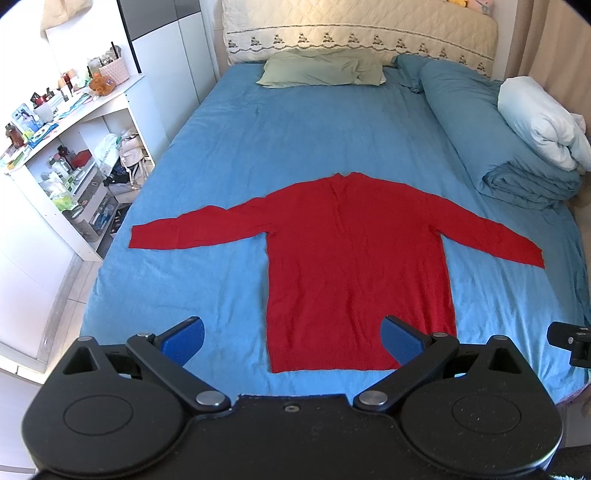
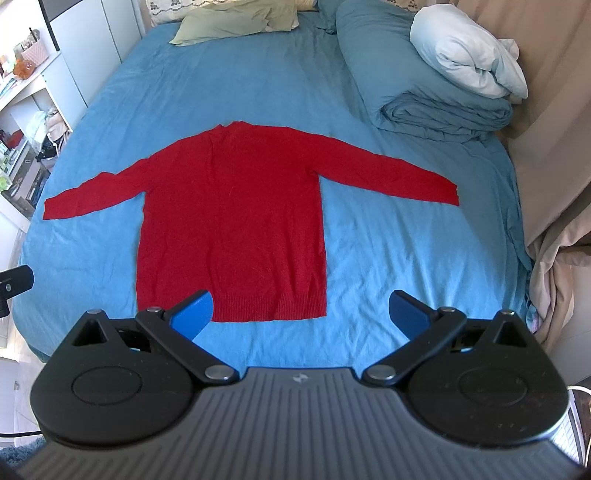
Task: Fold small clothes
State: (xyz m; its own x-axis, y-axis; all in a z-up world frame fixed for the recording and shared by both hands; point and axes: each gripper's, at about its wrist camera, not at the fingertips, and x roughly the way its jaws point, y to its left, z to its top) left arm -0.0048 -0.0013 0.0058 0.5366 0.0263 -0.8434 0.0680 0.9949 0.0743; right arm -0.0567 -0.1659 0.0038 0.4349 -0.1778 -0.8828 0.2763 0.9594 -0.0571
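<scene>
Left wrist view: my left tongs hang spread apart, holding nothing, above the near edge of the bed.
Sweater: I see the red sweater flat, sleeves out, hem toward the near edge.
Right wrist view: my right tongs gape wide and bare, over the sweater's hem and the sheet beside it.

Red sweater of matt, fuzzy knit with ribbed hem, blue bed sheet of soft creased cloth, gripper arms of matt black plastic, blue pads finely textured, headboard cover quilted.
</scene>
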